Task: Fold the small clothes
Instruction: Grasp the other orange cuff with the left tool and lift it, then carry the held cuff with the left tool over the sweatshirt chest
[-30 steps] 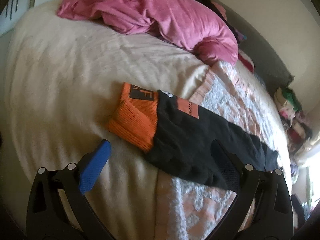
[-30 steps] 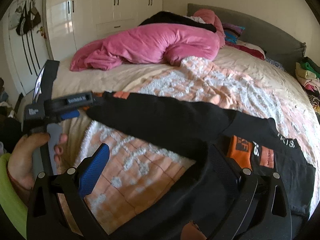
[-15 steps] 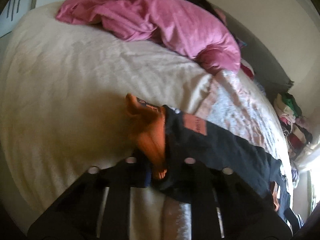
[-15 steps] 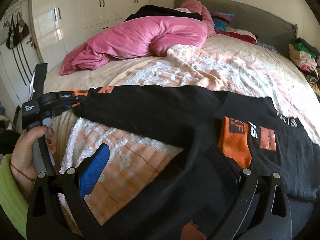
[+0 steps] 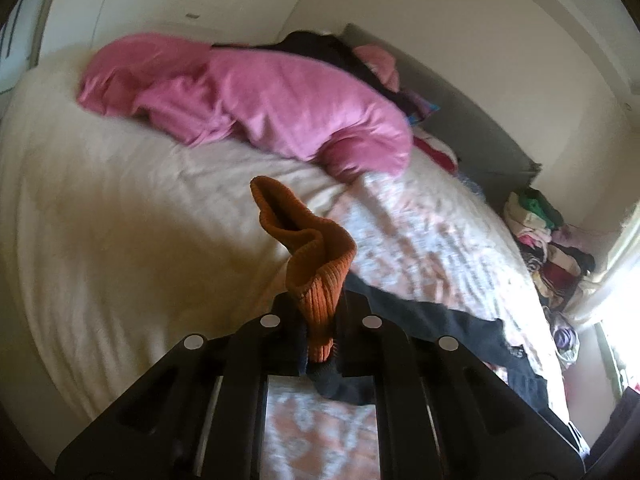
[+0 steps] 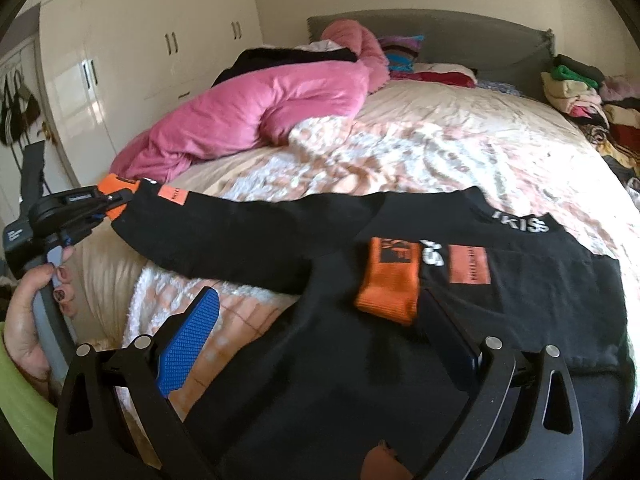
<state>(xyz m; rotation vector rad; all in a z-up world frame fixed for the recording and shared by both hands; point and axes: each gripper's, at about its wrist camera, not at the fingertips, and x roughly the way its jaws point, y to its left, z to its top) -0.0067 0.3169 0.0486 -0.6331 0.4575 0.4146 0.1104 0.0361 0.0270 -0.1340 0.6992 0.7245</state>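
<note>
A black sweatshirt (image 6: 520, 280) with orange cuffs lies spread on the bed. My left gripper (image 5: 318, 320) is shut on one orange cuff (image 5: 316, 264), which stands up between its fingers, lifted off the cover. The black sleeve (image 5: 440, 320) trails away to the right. In the right wrist view the left gripper (image 6: 108, 200) holds that sleeve (image 6: 248, 236) stretched out at the left. My right gripper (image 6: 318, 300) hovers open over the shirt's body, its blue pad (image 6: 192, 336) at the left. The other orange cuff (image 6: 390, 280) lies folded onto the chest just beyond its fingertips.
A pink duvet (image 6: 256, 116) is bunched at the far side of the bed, before a grey headboard (image 6: 460, 36). Stacked clothes (image 6: 580, 92) sit at the right. White wardrobes (image 6: 140, 40) stand to the left. A person's hand (image 6: 32, 308) grips the left gripper's handle.
The left gripper went from wide open to shut on the orange cuff and rose with it. The right gripper slid across the shirt, bringing the other cuff closer to its fingers.
</note>
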